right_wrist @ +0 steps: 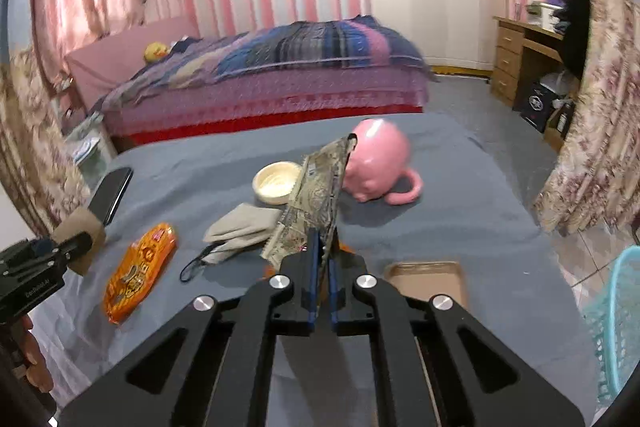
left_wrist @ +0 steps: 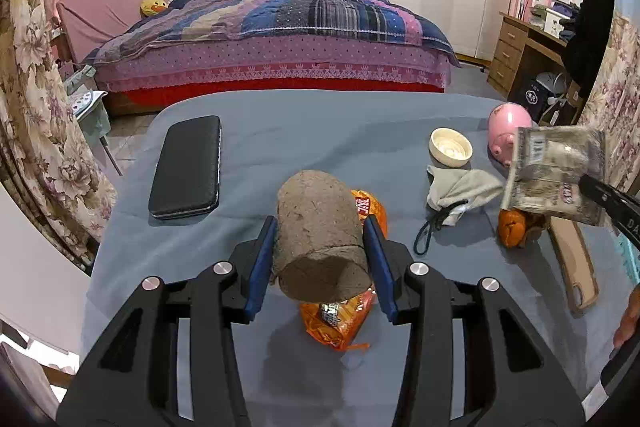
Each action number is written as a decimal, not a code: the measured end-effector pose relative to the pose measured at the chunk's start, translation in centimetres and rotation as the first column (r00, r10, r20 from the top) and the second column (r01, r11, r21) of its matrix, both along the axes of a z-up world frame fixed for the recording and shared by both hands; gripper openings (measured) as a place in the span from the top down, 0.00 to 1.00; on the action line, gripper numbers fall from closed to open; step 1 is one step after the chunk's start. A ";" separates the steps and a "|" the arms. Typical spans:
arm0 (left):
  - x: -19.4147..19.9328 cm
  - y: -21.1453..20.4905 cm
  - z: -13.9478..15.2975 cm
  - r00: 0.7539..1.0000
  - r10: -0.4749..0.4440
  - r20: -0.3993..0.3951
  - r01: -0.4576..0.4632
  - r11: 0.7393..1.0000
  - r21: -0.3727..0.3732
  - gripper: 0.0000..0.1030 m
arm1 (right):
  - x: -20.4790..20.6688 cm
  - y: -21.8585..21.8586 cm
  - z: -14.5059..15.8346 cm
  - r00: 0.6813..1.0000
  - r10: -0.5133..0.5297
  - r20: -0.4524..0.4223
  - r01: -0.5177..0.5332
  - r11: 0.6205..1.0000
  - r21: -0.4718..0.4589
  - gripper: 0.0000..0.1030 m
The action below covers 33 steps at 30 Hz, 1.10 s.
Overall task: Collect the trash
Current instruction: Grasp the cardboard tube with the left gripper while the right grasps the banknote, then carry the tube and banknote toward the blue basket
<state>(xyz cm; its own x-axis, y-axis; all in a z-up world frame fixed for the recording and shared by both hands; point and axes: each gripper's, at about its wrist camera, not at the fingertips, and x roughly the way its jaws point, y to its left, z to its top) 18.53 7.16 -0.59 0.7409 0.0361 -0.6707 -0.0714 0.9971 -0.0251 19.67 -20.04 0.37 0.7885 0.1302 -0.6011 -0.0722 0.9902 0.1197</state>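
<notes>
A table covered with a grey cloth [left_wrist: 320, 131] is seen from two hand-held grippers, in a bedroom with pink striped walls.

The left gripper [left_wrist: 320, 251] is clamped on a brown cardboard tube [left_wrist: 320, 231], gripped across its sides by the blue pads and held above the table. Directly beneath it lies an orange snack wrapper [right_wrist: 138, 273], flat on the cloth and not yet picked up.

The right gripper [right_wrist: 322, 275] is pressed together on the lower edge of a crumpled grey-printed wrapper [right_wrist: 316, 203], which stands up from the jaws, clear of the table. Just beside its fingers, partly hidden, a smaller orange scrap [left_wrist: 512, 227] rests on the cloth.

Other things on the table appear not to be trash — a pink pig-shaped bank [right_wrist: 376, 159], a cream bowl [right_wrist: 276, 183], a folded grey cloth pouch with a dark cord [right_wrist: 240, 231], a black case [left_wrist: 186, 167] and a tan phone case [right_wrist: 428, 279]. A turquoise basket [right_wrist: 618, 319], probably the bin, is seen at the far right edge, below table level.

Risks from here: the thin wrapper is pinched only at one edge, so it could slip out or be torn during a quick swing toward the basket. The tube is round and light — it could roll out if the grip is loosened. The pig bank could be knocked by the dangling wrapper.
</notes>
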 end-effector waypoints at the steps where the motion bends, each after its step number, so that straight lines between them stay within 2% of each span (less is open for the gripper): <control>1: 0.0 0.0 0.1 1.000 0.000 0.001 0.000 1.000 -0.004 0.59 | -0.2 -0.8 0.1 1.000 -0.014 0.002 0.014 1.000 0.011 0.96; 6: 0.0 -0.7 0.5 1.000 -0.002 0.014 0.002 1.000 0.002 0.59 | -0.8 -3.6 0.8 0.998 -0.055 0.022 0.053 0.996 0.066 0.96; 9: -0.1 -1.3 0.8 1.000 -0.009 0.018 0.009 1.000 -0.003 0.59 | -1.2 -4.6 1.4 0.997 -0.068 0.041 0.065 0.995 0.070 0.96; 13: -0.3 -2.5 0.8 1.000 -0.005 0.027 0.005 1.000 0.027 0.59 | -1.6 -6.1 1.5 0.995 -0.092 0.041 0.088 0.993 0.075 0.97; 16: -0.3 -4.2 0.8 0.999 -0.028 0.017 0.028 1.000 0.006 0.59 | -2.3 -7.8 1.8 0.994 -0.102 0.041 0.100 0.993 0.067 0.97; 20: -1.2 -7.5 1.5 0.997 -0.072 0.035 0.070 0.996 0.048 0.59 | -3.3 -9.7 2.2 0.994 -0.106 0.038 0.105 0.994 0.019 0.97; 23: -1.8 -9.3 2.0 0.996 -0.088 0.034 0.088 0.996 0.010 0.59 | -4.2 -11.4 2.3 0.994 -0.106 0.035 0.106 0.994 -0.010 0.97; 25: -2.2 -10.6 2.3 0.994 -0.101 0.036 0.100 0.995 0.017 0.59 | -4.8 -12.6 2.3 0.994 -0.106 0.036 0.107 0.994 -0.022 0.97; 33: -3.3 -16.3 2.7 0.988 -0.151 0.032 0.149 0.987 0.056 0.59 | -7.0 -16.9 2.1 0.991 -0.125 0.040 0.126 0.992 -0.008 0.97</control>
<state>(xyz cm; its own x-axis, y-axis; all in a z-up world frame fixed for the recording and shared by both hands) 15.27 -9.15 2.10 0.7645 -0.0423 -0.6432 0.0790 0.9965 0.0285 12.67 -36.93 2.45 0.8216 0.0225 -0.5697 0.0484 0.9929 0.1090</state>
